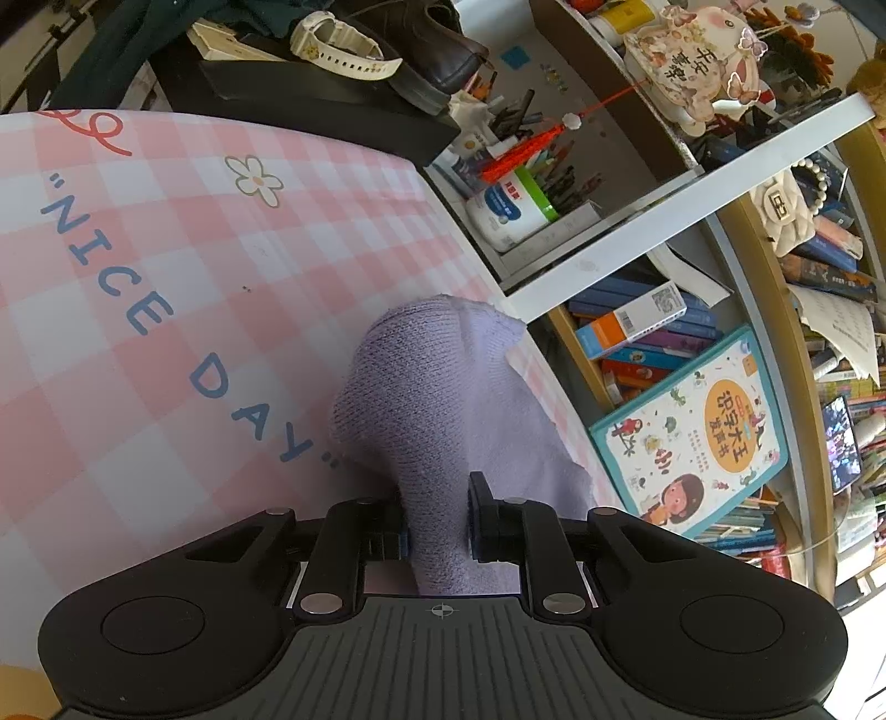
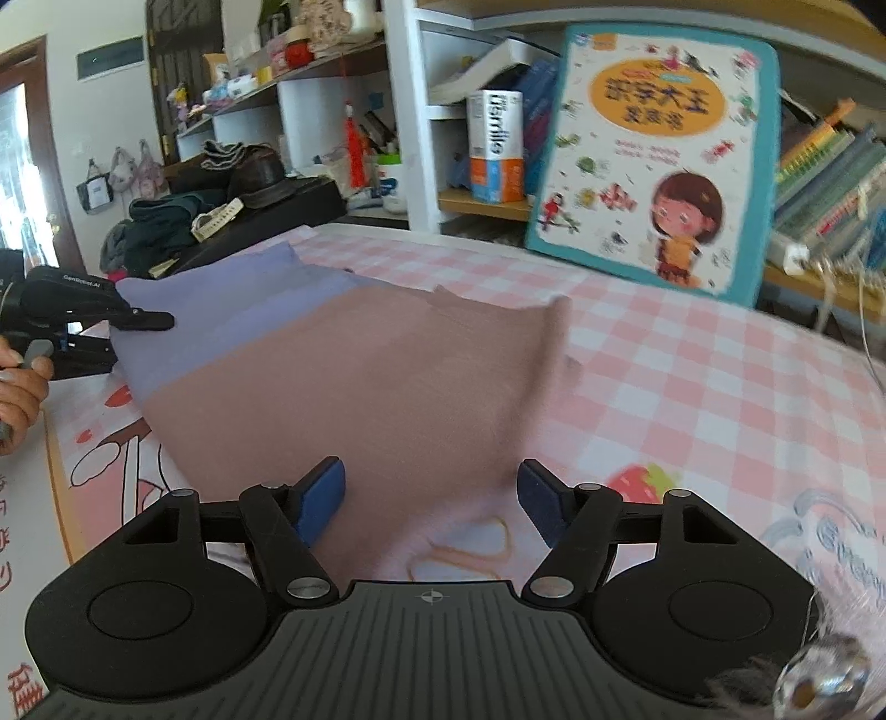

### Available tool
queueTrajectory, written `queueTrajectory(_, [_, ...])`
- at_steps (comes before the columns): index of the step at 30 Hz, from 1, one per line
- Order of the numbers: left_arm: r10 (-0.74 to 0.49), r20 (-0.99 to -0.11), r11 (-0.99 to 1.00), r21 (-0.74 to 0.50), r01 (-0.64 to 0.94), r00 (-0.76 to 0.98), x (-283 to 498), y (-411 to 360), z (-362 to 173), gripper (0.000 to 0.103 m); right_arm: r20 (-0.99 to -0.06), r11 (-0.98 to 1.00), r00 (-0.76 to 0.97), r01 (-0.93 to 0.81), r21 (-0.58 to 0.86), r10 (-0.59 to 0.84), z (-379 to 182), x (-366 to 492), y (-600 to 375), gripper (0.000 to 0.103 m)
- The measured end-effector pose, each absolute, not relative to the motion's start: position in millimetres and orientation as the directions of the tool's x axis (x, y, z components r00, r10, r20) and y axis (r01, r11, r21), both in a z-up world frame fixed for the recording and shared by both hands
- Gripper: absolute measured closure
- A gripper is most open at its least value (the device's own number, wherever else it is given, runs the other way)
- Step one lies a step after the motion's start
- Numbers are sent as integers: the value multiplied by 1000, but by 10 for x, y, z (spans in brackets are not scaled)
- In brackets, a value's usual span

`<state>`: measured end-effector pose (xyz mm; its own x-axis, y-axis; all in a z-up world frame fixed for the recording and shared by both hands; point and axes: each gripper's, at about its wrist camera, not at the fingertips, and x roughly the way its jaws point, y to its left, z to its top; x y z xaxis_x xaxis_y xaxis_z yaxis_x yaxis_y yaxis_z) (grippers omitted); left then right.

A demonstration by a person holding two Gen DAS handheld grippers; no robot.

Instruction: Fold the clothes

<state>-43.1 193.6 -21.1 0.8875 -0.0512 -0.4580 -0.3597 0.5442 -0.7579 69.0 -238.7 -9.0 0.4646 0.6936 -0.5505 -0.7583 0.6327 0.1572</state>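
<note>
Setting: pink-and-white checked table mat (image 1: pixel 183 288) printed "NICE DAY", spread on a desk before crowded bookshelves (image 1: pixel 686 332).

Garment: knit cloth in two colours, lilac (image 2: pixel 232 315) at the far left and dusty brown-pink (image 2: pixel 360 387) over the rest, lying mostly flat on the mat, its far right corner raised and blurred.

Left gripper (image 1: pixel 438 523): jaws narrow, pads pinching a bunched fold of the lilac knit (image 1: pixel 437 382), which rises in a hump just ahead of the fingers near the mat's edge; seen from the right wrist at the cloth's left edge (image 2: pixel 145 320).

Right gripper (image 2: pixel 432 504): blue-padded fingers (image 2: pixel 321 501) standing well apart over the near edge of the brown-pink cloth, nothing pinched between them.

Hand: fingers wrapped around the left gripper's handle at the frame's left edge (image 2: pixel 19 382).

Backdrop: children's picture book (image 2: pixel 653 160) with a cartoon girl, propped upright against the shelf just beyond the mat; white wristwatch (image 1: pixel 343 47) and a brown leather shoe (image 1: pixel 426 50) on a black box (image 1: pixel 310 94) at the mat's far end.
</note>
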Motion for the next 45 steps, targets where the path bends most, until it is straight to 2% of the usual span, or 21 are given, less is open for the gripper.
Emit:
queueTrajectory(5, [-22,-456,592,-723,-356,890,-428,1856,-113,88,-533,592,385,-749,298,754,-149,753,-2482,66])
queueTrajectory(6, [-14,-451,612,-710,-349,892,-429,1828,-67,88,-531,583,370,-749,315,763,-149,752,-2481,74])
queueTrajectory(7, [-9,-442,629,-699,-339,897,-429,1792,-8,88,-529,579,362,-746,330,768,-151,753,-2482,76])
queueTrajectory(15, [5,-345,803,-558,-209,939,-384,1321,554,89,-525,583,359,-730,356,771,-155,736,-2488,78])
queueTrajectory(19, [-44,-285,902,-423,-84,958,-308,857,851,89,-525,585,358,-725,364,772,-162,739,-2496,78])
queueTrajectory(21, [-87,-293,937,-348,-21,952,-257,572,886,88,-526,585,357,-723,368,772,-163,741,-2499,78])
queueTrajectory(25, [-170,-323,975,-193,111,931,-154,3,947,87,-528,584,354,-722,370,772,-160,746,-2501,78])
queueTrajectory(26, [-197,-363,975,-166,145,911,-120,-140,868,87,-528,582,351,-722,373,773,-160,749,-2504,78])
queueTrajectory(28, [-244,-445,970,-117,214,862,-48,-421,705,78,-531,578,340,-721,382,776,-158,765,-2522,77])
queueTrajectory(30, [-263,-549,961,-77,266,793,51,-635,489,74,-534,572,326,-717,399,780,-156,793,-2560,75])
queueTrajectory(32, [-245,-566,958,-17,286,788,46,-745,369,67,-537,574,320,-708,412,781,-149,822,-2624,72])
queueTrajectory(33, [-237,-572,955,9,295,785,42,-796,315,60,-538,577,321,-703,416,779,-143,837,-2662,70])
queueTrajectory(34, [-247,-569,952,6,305,784,32,-808,312,50,-539,580,323,-698,419,778,-136,850,-2697,67])
queueTrajectory(36, [-282,-571,946,-31,323,771,28,-790,327,42,-541,587,327,-689,424,775,-122,876,-2767,62])
queueTrajectory(41, [-398,-526,915,-167,368,751,-78,-610,475,39,-511,606,373,-667,432,775,-37,903,-3006,53])
queueTrajectory(43, [-458,-491,889,-239,391,741,-146,-476,556,35,-495,615,392,-646,453,776,-22,929,-3120,44])
queueTrajectory(44, [-487,-471,873,-274,403,735,-179,-409,596,34,-487,617,398,-632,469,777,-19,946,-3174,42])
queueTrajectory(45, [-512,-450,858,-306,412,732,-214,-340,635,28,-473,610,395,-612,503,787,-18,960,-3215,40])
